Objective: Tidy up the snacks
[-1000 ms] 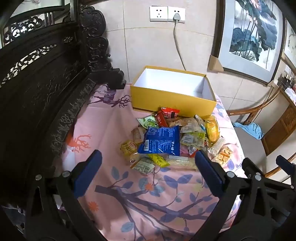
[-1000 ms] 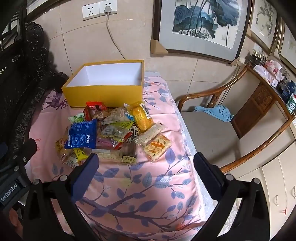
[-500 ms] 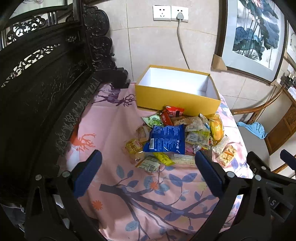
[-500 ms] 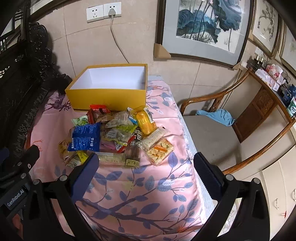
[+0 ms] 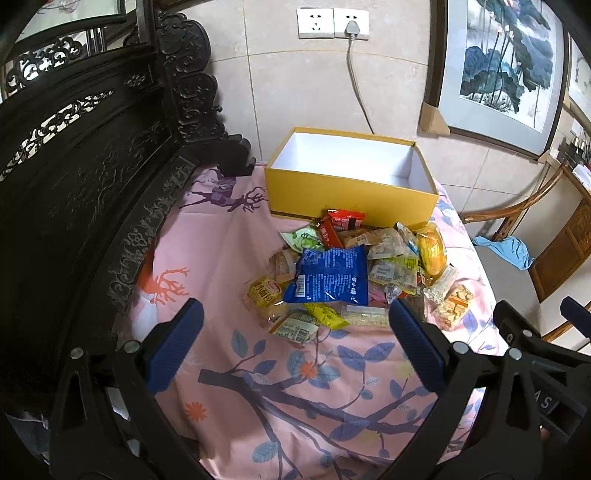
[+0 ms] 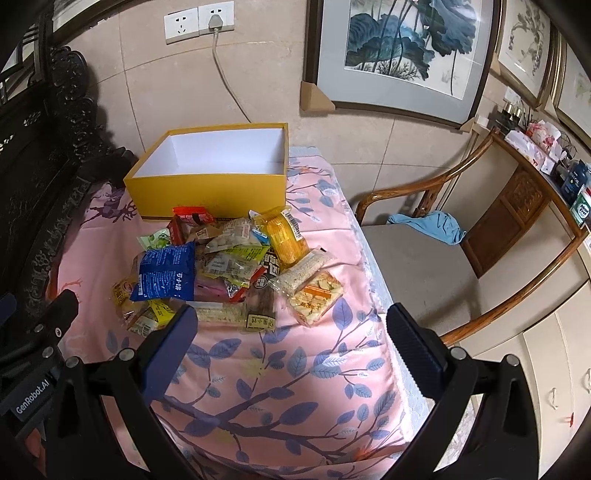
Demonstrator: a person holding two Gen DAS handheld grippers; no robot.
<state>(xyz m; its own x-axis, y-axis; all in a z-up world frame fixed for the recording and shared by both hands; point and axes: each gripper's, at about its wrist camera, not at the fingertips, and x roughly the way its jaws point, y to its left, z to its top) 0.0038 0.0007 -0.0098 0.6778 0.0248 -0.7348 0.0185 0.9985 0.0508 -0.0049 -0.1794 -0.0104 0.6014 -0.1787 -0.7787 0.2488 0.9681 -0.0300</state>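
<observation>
A pile of wrapped snacks lies on the pink cloth, topped by a blue bag. Around it are a red packet, a yellow corn pack and a cracker pack. Behind the pile stands an empty yellow box with a white inside. My left gripper hovers open in front of the pile, nothing between its fingers. My right gripper is open too, held before the pile's right side, and shows at the right edge of the left wrist view.
A dark carved wooden bench back runs along the left. A wooden armchair with a blue cloth stands right of the table edge. The tiled wall with a plugged socket and framed paintings is behind.
Both grippers have shifted a little, so the box and snack pile sit slightly lower and further right in view. Jaws stay open. No snack has moved.
</observation>
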